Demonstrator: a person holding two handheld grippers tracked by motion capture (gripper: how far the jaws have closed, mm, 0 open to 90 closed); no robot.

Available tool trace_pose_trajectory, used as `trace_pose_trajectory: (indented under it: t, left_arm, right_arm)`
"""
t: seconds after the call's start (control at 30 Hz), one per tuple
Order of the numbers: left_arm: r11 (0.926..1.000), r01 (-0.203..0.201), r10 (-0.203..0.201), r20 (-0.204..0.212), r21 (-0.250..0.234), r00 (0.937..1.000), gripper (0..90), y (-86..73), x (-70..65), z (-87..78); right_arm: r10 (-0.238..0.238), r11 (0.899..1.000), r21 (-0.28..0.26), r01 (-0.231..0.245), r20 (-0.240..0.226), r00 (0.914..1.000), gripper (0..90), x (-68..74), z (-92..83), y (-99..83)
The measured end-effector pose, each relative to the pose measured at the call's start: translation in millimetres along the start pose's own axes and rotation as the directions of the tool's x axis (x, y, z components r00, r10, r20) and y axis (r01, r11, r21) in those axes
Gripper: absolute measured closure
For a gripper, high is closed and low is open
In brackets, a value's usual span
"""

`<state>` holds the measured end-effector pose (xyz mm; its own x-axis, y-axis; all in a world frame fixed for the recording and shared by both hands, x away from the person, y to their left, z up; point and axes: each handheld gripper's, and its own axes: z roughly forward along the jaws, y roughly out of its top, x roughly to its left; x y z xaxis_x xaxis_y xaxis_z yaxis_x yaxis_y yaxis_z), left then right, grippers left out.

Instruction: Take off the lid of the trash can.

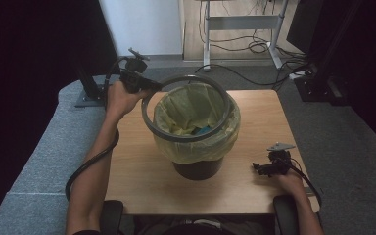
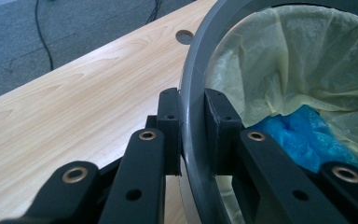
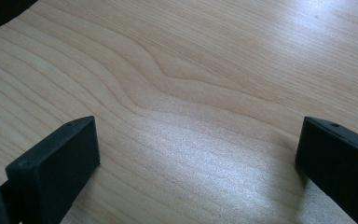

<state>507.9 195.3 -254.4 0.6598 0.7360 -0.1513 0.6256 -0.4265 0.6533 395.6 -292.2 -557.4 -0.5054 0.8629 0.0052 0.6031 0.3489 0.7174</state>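
A: Starting at the left, what was the left gripper (image 1: pixel 149 86) doing?

B: Its 2 jaws were clamped on the grey ring (image 1: pixel 152 122), 1 pad on the outer face and 1 on the inner face. The left gripper view showed that grip (image 2: pixel 192 133) up close, with the ring's band (image 2: pixel 193 84) running straight up between the pads.

A: And where was the ring itself?

B: It was tilted over the bin (image 1: pixel 198 169). Its left side was raised and hung out past the bin's rim, while its right side sat low, inside the mouth against the yellow bag (image 1: pixel 196 147). The bag lined the bin and folded down over its outside.

A: Anything inside the bin?

B: A crumpled blue thing (image 2: pixel 307 135) lay at the bottom of the bag. I could not tell what it was.

A: Where did the bin stand?

B: Near the middle of the wooden table (image 1: pixel 142 176), a little toward the person's side.

A: And farther right?

B: The right gripper (image 1: pixel 257 168) rested low at the table's near right corner, well apart from the bin. In the right gripper view its 2 jaws stood wide, with bare wood (image 3: pixel 191 93) between them and nothing held.
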Motion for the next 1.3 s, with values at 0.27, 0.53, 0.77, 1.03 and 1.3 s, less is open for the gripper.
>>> trace_pose_trajectory:
  t: [0.27,0.53,0.77,1.03,1.3]
  left_arm:
    - [0.9994,0.035,-0.035,-0.019,-0.008,0.9992,77.5,-8.8,11.5,-13.3]
    - [0.9977,0.063,-0.064,-0.042,-0.023,0.9971,77.6,-19.7,24.2,-28.7]
    - [0.9950,0.093,-0.096,-0.063,-0.035,0.9934,77.6,-31.4,36.7,-42.7]
    - [0.9908,0.124,-0.128,-0.088,-0.054,0.9878,77.6,-47.3,52.9,-60.3]
    - [0.9849,0.161,-0.168,-0.108,-0.063,0.9799,77.6,-64.4,68.3,-71.8]
  right_arm:
    - [-0.001,1.000,0.000,0.001,0.000,1.0000,0.0,0.0,-0.1,0.0]
    - [0.000,1.000,0.000,0.000,0.000,1.0000,0.0,0.0,0.0,0.0]
    - [-0.001,1.000,0.001,0.001,0.000,1.0000,0.0,0.0,-0.1,0.0]
    - [0.000,1.000,0.000,0.000,0.000,1.0000,0.0,0.0,-0.1,0.0]
    - [-0.001,1.000,0.000,0.001,0.000,1.0000,0.0,0.0,-0.1,0.0]
